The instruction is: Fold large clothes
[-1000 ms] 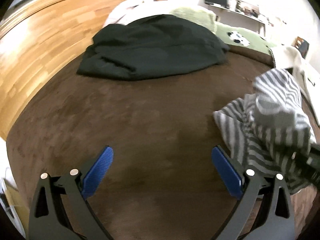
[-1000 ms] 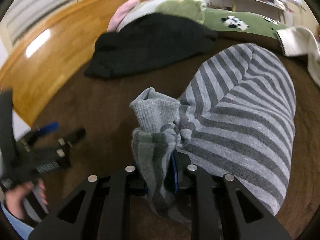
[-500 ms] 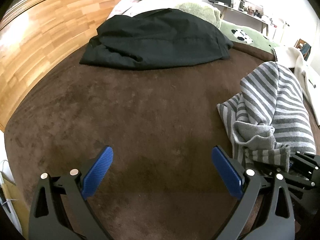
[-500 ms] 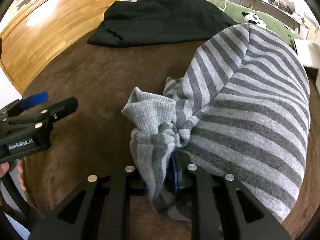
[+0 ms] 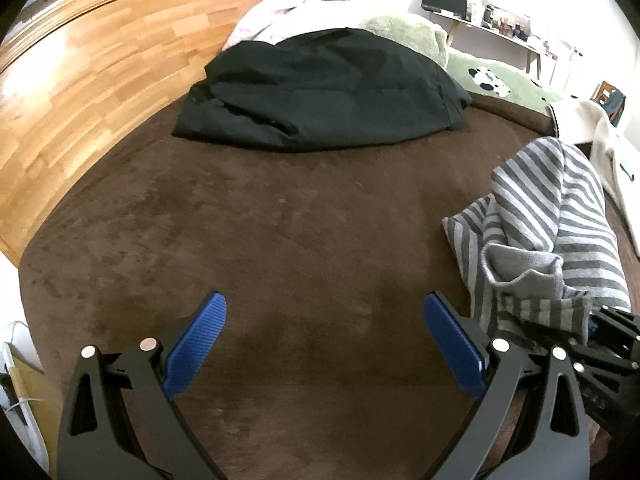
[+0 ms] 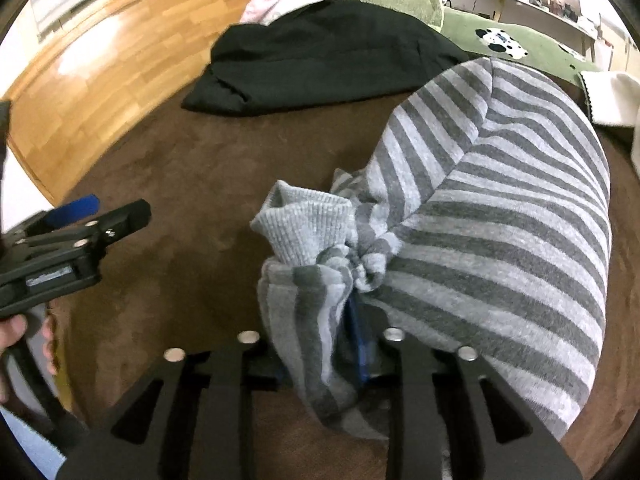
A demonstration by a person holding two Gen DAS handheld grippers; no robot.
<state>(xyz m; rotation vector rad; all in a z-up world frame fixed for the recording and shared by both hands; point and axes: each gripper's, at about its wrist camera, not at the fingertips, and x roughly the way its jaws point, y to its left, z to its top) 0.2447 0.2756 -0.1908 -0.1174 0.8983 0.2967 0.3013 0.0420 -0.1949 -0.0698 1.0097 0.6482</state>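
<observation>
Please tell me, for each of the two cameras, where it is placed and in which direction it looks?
Left wrist: on the open left gripper, facing across the brown bed cover; its blue pads show.
Right wrist: on the right gripper, shut on the striped sweater; the person's left hand shows.
Shared: sweater, black garment, wooden headboard.

Bright daylight from far right, I see walls there blown out white. Glare streaks on the wooden headboard at left. Brown bedspread evenly lit, soft shadows. Strong fisheye bending, black vignette corners. Near left gripper slightly blurred
</observation>
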